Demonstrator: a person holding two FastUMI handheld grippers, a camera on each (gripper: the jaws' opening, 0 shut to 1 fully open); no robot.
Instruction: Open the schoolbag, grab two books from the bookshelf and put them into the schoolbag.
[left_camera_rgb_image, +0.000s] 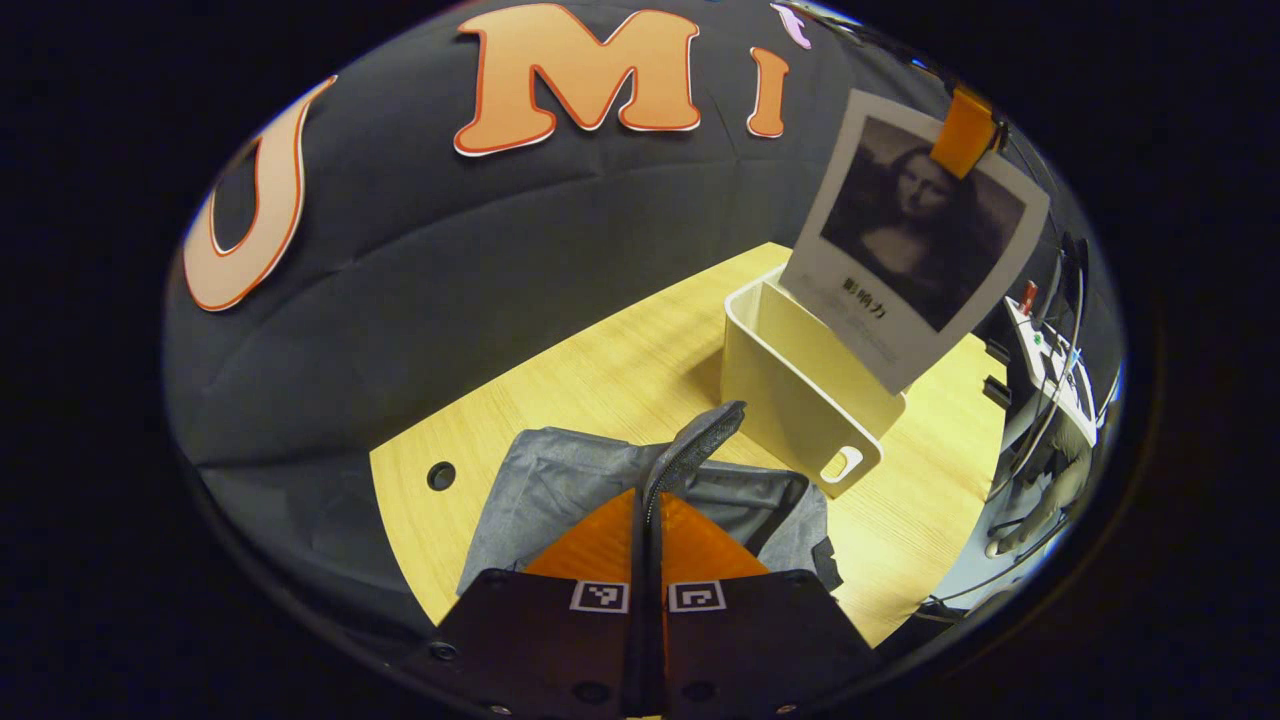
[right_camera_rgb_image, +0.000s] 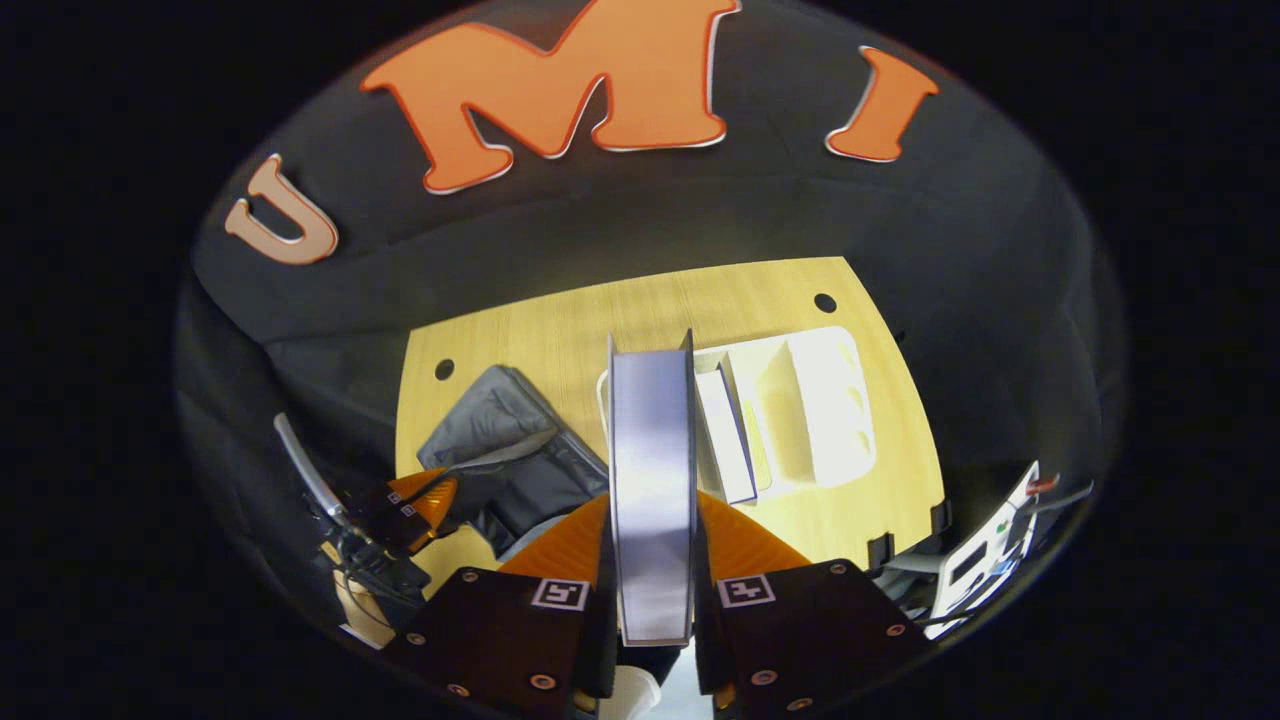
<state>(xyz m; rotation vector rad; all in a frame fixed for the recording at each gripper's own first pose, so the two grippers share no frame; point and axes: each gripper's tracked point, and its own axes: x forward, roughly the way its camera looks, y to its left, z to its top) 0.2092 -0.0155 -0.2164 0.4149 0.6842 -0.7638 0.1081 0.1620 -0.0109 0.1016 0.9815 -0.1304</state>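
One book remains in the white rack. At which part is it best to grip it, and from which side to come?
Probably the remaining book's upper edge, coming straight down from above with one finger on each cover. It stands upright in the white rack, whose walls seem to cover its lower part, while the top edge sticks out free.

Dim booth, bright overhead light glaring on the table (right_camera_rgb_image: 560, 330); strong fisheye bending, edges darkened and soft.
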